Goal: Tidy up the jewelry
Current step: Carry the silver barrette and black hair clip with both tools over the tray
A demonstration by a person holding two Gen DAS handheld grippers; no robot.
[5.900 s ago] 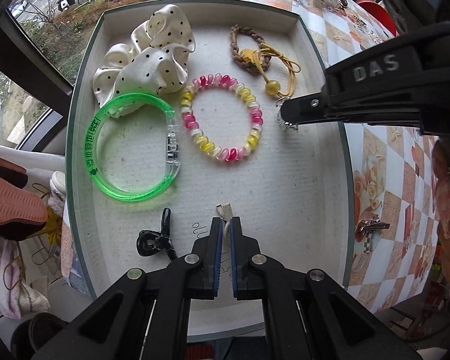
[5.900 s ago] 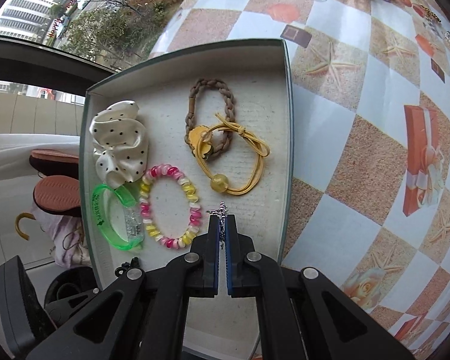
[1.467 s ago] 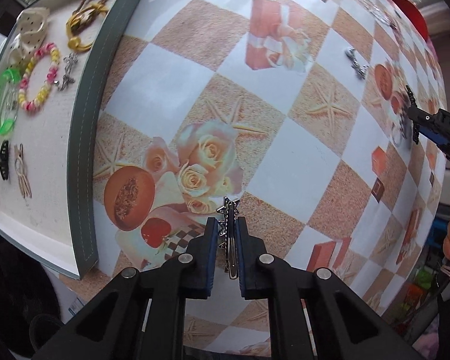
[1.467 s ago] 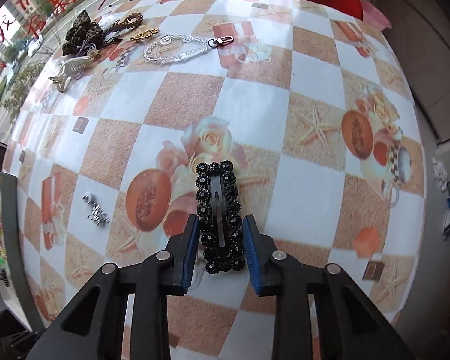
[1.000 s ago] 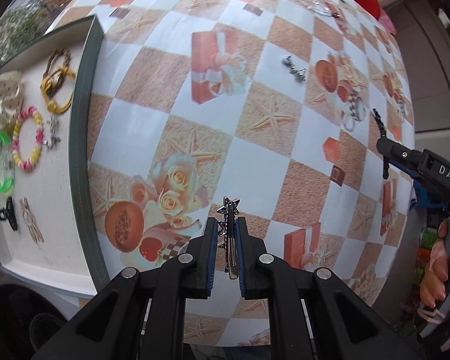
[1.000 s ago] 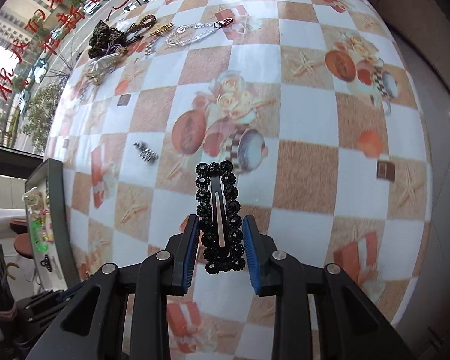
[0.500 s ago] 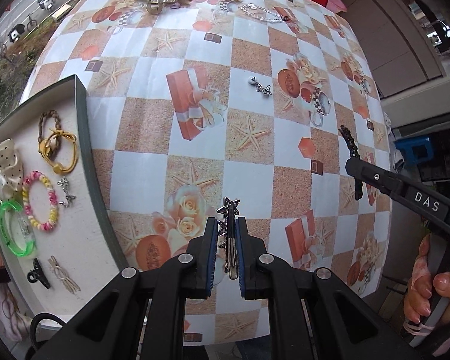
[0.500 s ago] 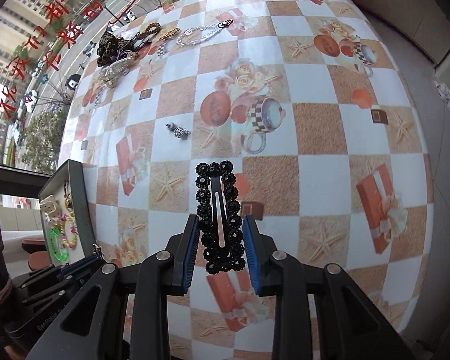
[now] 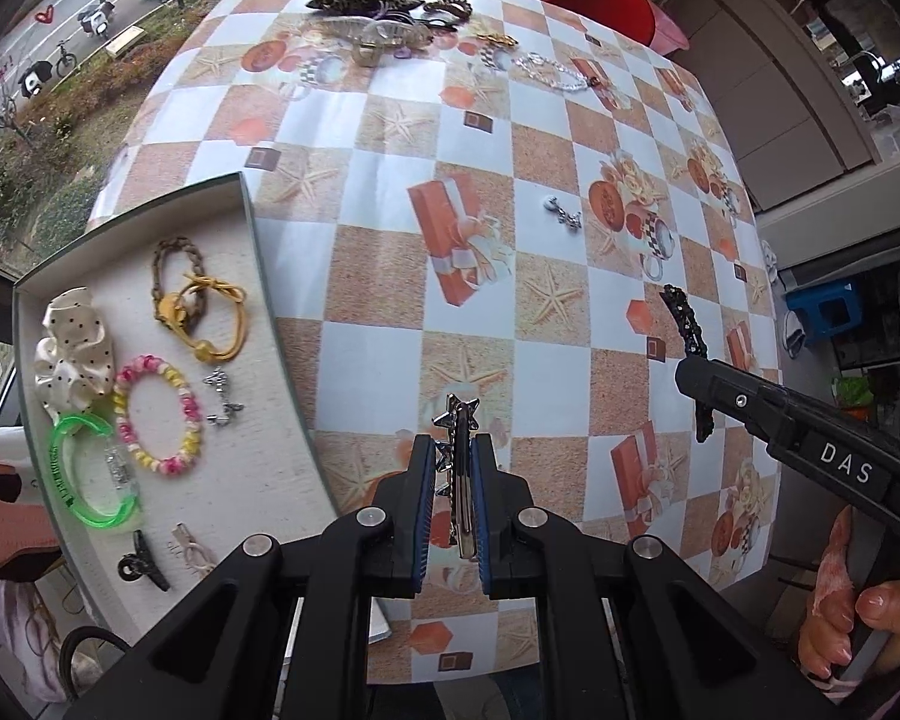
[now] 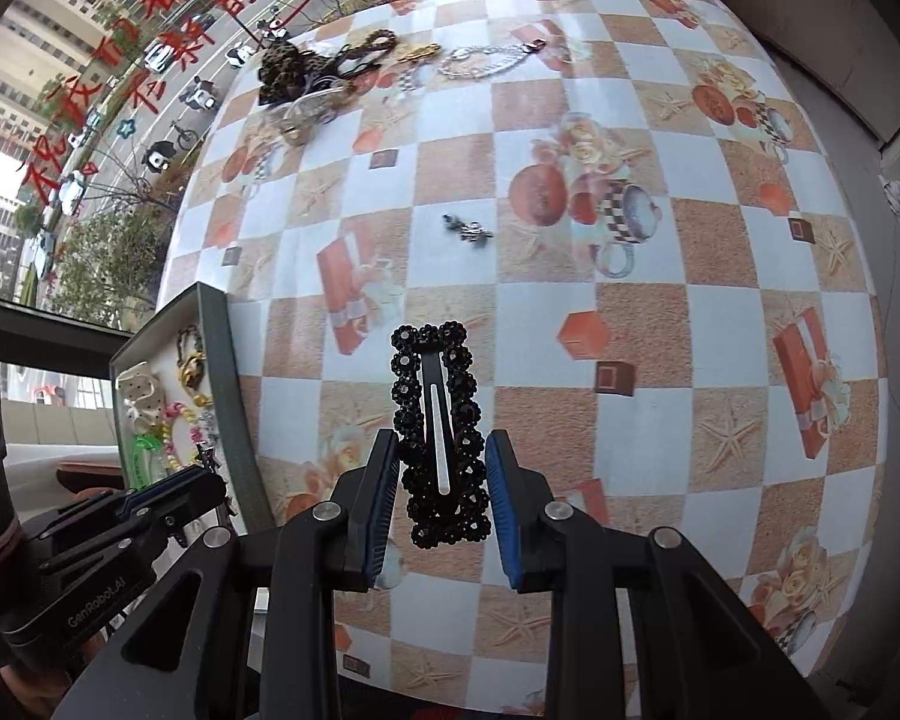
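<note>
Above the glossy checkered table [image 9: 390, 276], the left tongs [image 9: 455, 474] pinched a slim silver star-tipped clip [image 9: 461, 450] nearly shut, while the right tongs [image 10: 443, 492] gripped a broad, black beaded rectangular hair clip [image 10: 441, 420]. Beside them, the shallow grey tray [image 9: 282, 324] held beaded, plastic and braided bracelets.

The right gripper [image 10: 442, 501] clamps a black beaded hair clip [image 10: 441, 435] above the checkered tablecloth [image 10: 660, 360].
</note>
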